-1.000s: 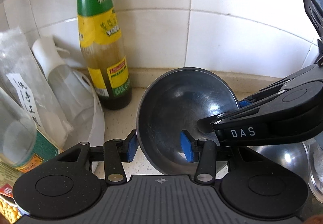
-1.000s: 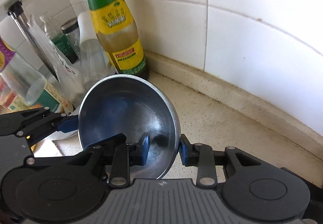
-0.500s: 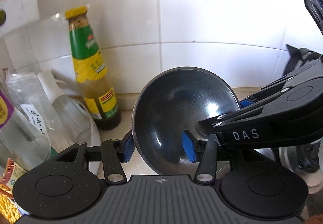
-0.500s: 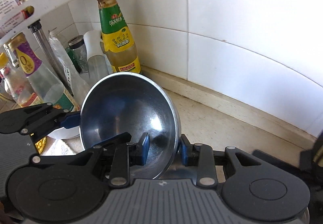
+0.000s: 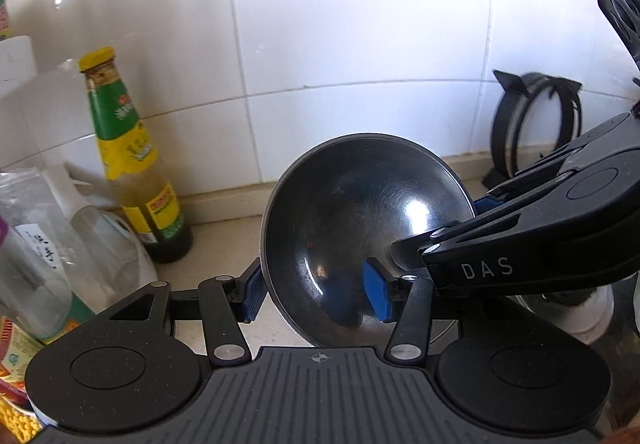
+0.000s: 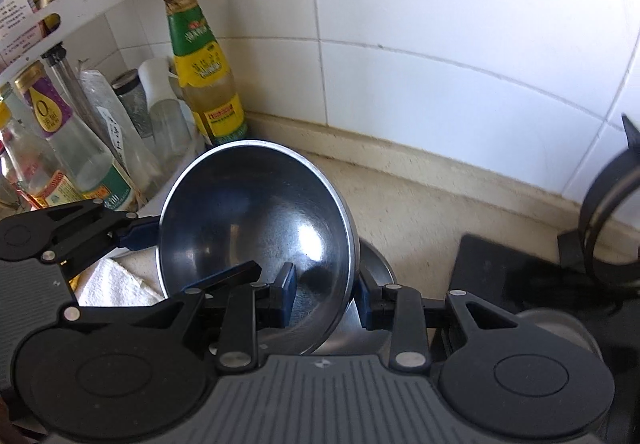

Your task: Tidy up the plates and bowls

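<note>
My left gripper and right gripper jaws each pinch opposite rims of one steel bowl, tilted above the desk over another bowl, not yet nested.

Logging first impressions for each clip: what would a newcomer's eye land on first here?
A shiny steel bowl fills the centre of both views, tilted on edge and clamped at opposite rim points by the left gripper and right gripper. Behind it to the left, a green-and-yellow sauce bottle stands against the white tiled wall, beside crowded condiment bottles.
</note>
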{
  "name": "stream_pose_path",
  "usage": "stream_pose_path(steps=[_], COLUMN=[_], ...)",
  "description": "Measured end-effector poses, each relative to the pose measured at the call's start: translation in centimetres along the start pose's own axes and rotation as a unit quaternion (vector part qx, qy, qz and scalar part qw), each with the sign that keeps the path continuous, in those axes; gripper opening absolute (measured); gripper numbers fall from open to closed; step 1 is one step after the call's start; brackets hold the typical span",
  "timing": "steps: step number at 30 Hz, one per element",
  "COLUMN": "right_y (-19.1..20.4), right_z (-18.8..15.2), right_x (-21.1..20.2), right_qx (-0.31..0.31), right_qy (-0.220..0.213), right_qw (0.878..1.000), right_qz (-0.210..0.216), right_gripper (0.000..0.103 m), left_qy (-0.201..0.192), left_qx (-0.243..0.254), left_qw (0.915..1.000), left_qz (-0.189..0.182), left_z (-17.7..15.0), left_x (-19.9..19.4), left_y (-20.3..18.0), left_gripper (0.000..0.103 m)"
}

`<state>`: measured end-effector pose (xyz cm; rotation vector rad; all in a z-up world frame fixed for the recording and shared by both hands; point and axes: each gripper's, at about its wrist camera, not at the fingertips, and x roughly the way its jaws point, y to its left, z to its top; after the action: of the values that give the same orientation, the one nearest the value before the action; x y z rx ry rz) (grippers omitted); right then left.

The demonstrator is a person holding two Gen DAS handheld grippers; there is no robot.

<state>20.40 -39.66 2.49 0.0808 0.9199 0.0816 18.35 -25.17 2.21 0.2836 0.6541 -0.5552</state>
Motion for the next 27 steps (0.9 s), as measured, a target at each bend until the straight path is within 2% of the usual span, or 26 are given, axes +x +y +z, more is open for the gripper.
stream_pose_path(steps=[11, 18, 27], right_y=[-1.4, -2.1, -2.3], right_z=[-1.3, -1.2, -1.5], right_x=[1.6, 2.8, 2.1], right_qx=[0.025, 0.022, 0.022], right_qy=[0.032, 0.032, 0.018], right_qw=[0.999, 0.999, 1.0], right_qz=[-0.002, -0.015, -0.014], right_gripper=[0.039, 0.04, 0.04], left_qy=[0.035, 0.053, 0.041], left_qx=[0.021, 0.015, -0.004], left_qw=[0.9989, 0.998, 0.9991], left_qz=[-0.021, -0.029, -0.014], left_z=[-0.9, -1.3, -1.2], left_x=[2.1, 3.7, 3.0], left_y=[-0.7, -0.2, 1.8], left_gripper=[0.059, 0.057, 0.063])
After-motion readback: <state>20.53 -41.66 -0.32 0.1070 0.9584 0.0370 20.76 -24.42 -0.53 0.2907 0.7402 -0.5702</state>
